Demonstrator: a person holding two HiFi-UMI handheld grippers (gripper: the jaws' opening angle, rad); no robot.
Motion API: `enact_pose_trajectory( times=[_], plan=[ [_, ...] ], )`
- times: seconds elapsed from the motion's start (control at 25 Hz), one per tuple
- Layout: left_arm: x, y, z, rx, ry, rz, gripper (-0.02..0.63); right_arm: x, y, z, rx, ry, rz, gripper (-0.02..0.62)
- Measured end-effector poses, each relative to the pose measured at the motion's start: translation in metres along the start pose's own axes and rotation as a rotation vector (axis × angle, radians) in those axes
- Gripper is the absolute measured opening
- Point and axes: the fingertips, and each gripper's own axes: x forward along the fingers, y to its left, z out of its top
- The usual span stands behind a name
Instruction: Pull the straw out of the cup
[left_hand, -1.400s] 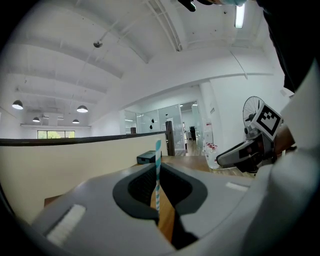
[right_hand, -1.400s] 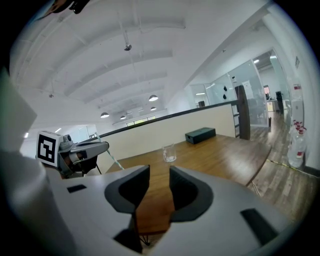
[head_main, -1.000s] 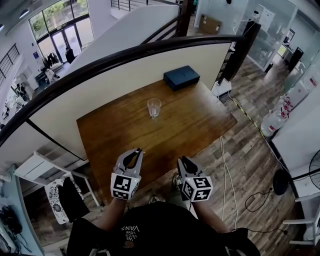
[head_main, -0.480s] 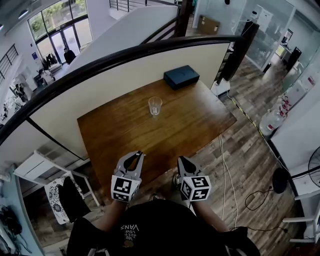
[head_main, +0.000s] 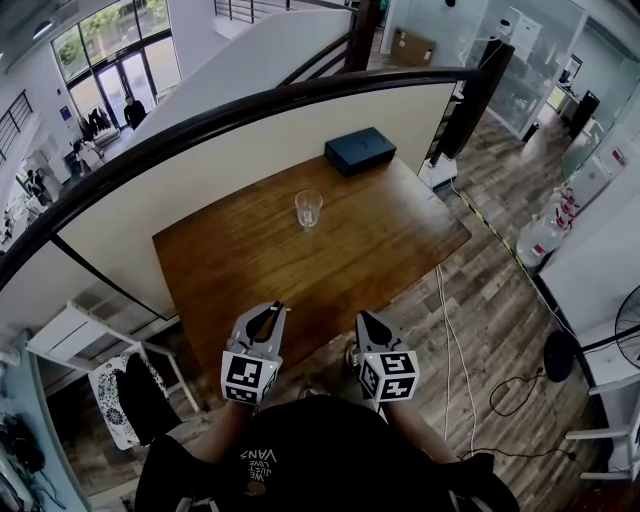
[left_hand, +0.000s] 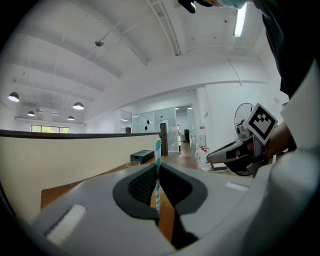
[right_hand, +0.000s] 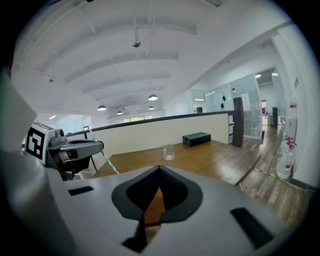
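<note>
Holding the straw (left_hand: 158, 150) tight, the left tool (head_main: 272, 308) has its two jaws pinched on it. The straw is thin, with blue-green and white stripes. In the left gripper view it stands up between the jaws, and its top pokes out above the tips toward 12 o'clock. In the right gripper view the same straw (right_hand: 107, 159) slants down from under the left tool toward 5 o'clock.

The right tool (head_main: 362, 318) is clenched, its jaws pressed together with nothing between them. In the head view it sits at 3 o'clock from the left tool, near it but not touching. Both tools hang over the near edge of the brown wooden table (head_main: 240, 270).

The cup (head_main: 308, 210) is a clear glass that stands upright on the table, well apart from both tools, at about 12 o'clock from them. The straw is not in the cup, it is out and in the left tool's grip. No straw shows in the cup.

A dark blue box (head_main: 361, 152) lies flat on the far side of the table, at about 1 o'clock from the cup and apart from it
</note>
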Motion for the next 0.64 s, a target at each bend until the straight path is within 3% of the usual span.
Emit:
enact_pose_trajectory(
  times=[0.64],
  plan=[
    [0.0035,-0.0056,0.0022,-0.015,0.017,0.005,0.029,-0.006,-0.0031,-0.0029,0.011,0.001,0.009,0.012]
  ],
)
